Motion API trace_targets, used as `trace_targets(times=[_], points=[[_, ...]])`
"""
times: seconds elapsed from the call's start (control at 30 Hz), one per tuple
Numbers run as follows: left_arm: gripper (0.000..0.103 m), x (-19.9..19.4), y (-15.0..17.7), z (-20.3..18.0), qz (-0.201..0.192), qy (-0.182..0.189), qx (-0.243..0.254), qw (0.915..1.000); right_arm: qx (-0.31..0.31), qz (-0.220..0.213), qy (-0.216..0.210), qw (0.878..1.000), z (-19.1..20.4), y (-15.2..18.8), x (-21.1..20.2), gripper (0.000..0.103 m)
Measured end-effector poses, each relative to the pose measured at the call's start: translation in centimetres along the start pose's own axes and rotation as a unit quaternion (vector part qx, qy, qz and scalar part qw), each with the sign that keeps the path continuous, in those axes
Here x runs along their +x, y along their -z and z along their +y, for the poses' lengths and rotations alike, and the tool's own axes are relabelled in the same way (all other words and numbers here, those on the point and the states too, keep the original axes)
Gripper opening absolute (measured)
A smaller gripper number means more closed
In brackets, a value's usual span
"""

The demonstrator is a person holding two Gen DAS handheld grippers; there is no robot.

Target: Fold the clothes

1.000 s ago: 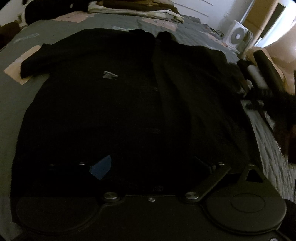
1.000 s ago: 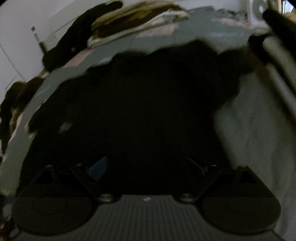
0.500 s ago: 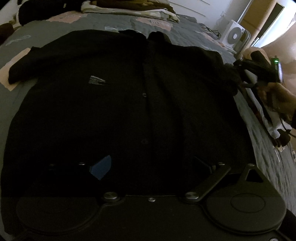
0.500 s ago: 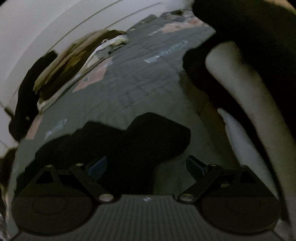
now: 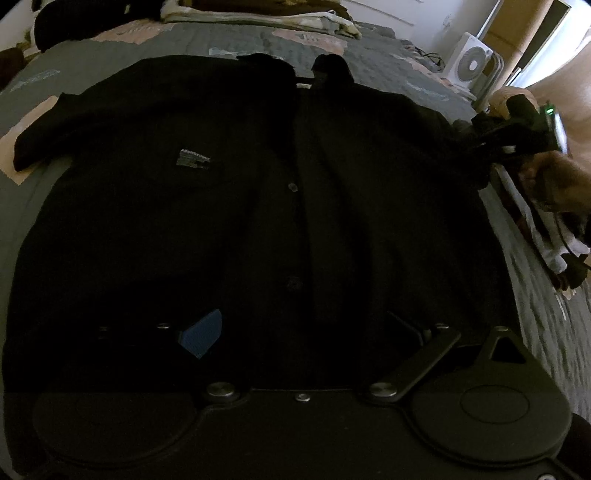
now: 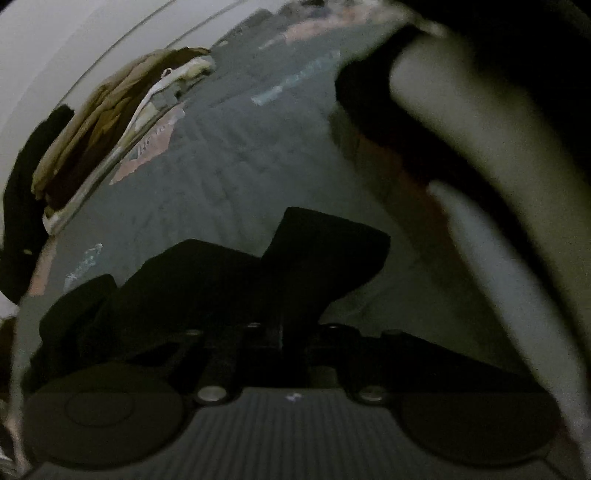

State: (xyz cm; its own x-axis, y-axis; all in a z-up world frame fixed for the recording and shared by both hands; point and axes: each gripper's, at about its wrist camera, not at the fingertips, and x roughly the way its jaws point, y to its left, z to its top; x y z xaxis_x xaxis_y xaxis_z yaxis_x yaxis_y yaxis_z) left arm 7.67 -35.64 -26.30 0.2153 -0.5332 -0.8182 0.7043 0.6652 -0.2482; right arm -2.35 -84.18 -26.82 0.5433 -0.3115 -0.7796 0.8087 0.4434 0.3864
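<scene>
A black button-up shirt (image 5: 221, 206) lies flat, front up, on the grey quilt (image 5: 92, 62), with both short sleeves spread. My left gripper (image 5: 303, 328) hovers over the shirt's lower hem, open, nothing between its fingers; one blue pad (image 5: 201, 334) shows. My right gripper (image 5: 469, 133) is at the shirt's right sleeve by the bed's right side. In the right wrist view its jaws (image 6: 280, 332) are closing, drawn together, with the black sleeve (image 6: 325, 251) pinched between them and sticking out ahead.
Folded tan and white clothes (image 5: 266, 14) are stacked at the far end of the bed, also in the right wrist view (image 6: 110, 110). A white fan (image 5: 471, 62) stands beyond the far right corner. A person's hand (image 5: 557, 181) holds the right gripper beside the bed's right edge.
The right gripper swung from over the shirt's body to the right sleeve, rolled, and its wide jaws came together on the sleeve. The left gripper stayed open over the hem.
</scene>
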Motion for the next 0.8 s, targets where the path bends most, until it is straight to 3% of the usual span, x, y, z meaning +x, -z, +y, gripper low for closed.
trace_targets(times=[0.13,0.2,0.33,0.43,0.5,0.57,0.6,0.7,0.8], points=[[0.095,-0.2,0.1,-0.3,-0.009,0.006,0.005,0.9999,-0.011,-0.04,0.02,0.999,-0.1,0.2,-5.0,0.009],[0.095,-0.2,0.2,-0.5,-0.012,0.008,0.005,0.9999,-0.039,-0.047,0.051,0.997,0.1,0.7,-5.9,0.009],[0.095,-0.6,0.3,-0.8,-0.02,0.016,0.01,0.9996,-0.11,0.0,0.126,0.986,0.0,1.8,-3.3,0.019],[0.095,-1.1,0.6,-1.0,-0.025,0.014,0.014,0.9995,-0.148,0.025,0.146,0.978,0.6,1.9,-2.4,0.034],[0.095,-1.3,0.7,-0.9,-0.024,0.014,0.013,0.9995,-0.164,0.014,0.13,0.978,1.4,1.3,-3.6,0.056],[0.095,-1.3,0.9,-0.8,-0.022,0.015,0.014,0.9996,-0.198,-0.008,0.113,0.974,2.6,0.2,-5.2,0.071],[0.095,-1.3,0.9,-0.8,-0.021,0.014,0.016,0.9996,-0.219,-0.022,0.107,0.97,3.2,-0.5,-5.7,0.082],[0.095,-1.2,0.8,-0.8,-0.02,0.012,0.016,0.9996,-0.29,-0.041,0.076,0.953,5.2,-2.5,-5.5,0.101],[0.095,-1.2,0.7,-0.8,-0.02,0.01,0.013,0.9997,-0.364,0.02,0.057,0.93,6.5,-4.5,-2.0,0.103]])
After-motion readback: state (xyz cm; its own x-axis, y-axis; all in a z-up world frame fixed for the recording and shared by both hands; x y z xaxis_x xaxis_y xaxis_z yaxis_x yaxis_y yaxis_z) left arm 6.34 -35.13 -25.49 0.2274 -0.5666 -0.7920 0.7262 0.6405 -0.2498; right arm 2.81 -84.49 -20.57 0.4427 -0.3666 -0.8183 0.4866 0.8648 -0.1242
